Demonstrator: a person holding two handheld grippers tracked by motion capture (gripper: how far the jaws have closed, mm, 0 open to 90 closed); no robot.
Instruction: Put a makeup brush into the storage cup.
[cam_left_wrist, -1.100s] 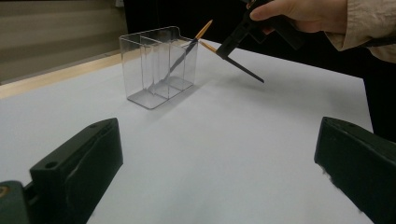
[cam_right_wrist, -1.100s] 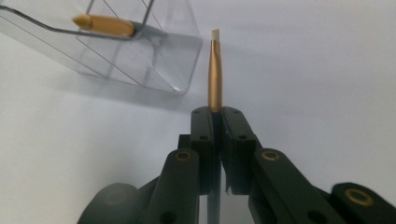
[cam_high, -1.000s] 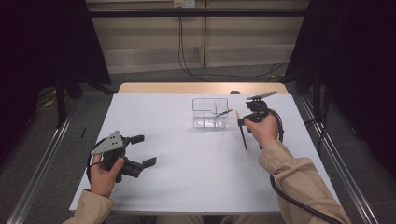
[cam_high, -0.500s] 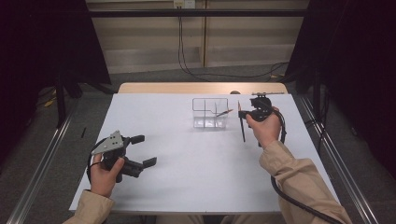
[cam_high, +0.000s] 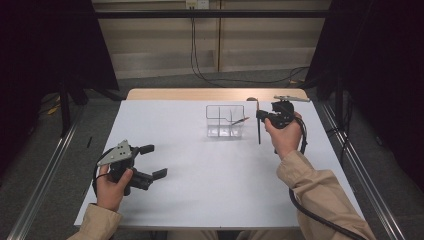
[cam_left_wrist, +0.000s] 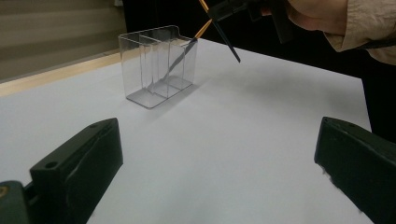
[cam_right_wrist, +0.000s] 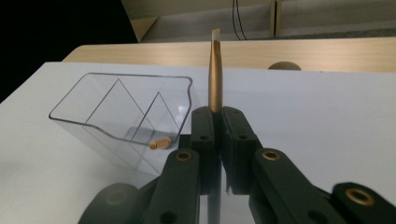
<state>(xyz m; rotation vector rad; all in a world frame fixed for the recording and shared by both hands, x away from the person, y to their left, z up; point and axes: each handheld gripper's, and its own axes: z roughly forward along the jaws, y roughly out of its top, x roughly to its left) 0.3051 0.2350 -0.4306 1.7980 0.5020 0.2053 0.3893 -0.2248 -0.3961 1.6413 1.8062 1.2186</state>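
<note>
The high view is looking down toward twelve o'clock over the counter (cam_high: 200, 190) — both gripper views, low, are sharing the clear organiser (cam_left_wrist: 156, 65).

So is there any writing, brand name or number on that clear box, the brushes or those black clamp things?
None that can be read.
Clear box: plain, no label.
Brush held in the right gripper: gold and black, no print visible.
Brush leaning in the box: no print visible.
Left gripper and its grey plate: no markings visible.
White table: blank.

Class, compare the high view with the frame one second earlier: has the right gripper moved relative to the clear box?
No: the right gripper stays just right of the clear box, holding the paintbrush.
</note>
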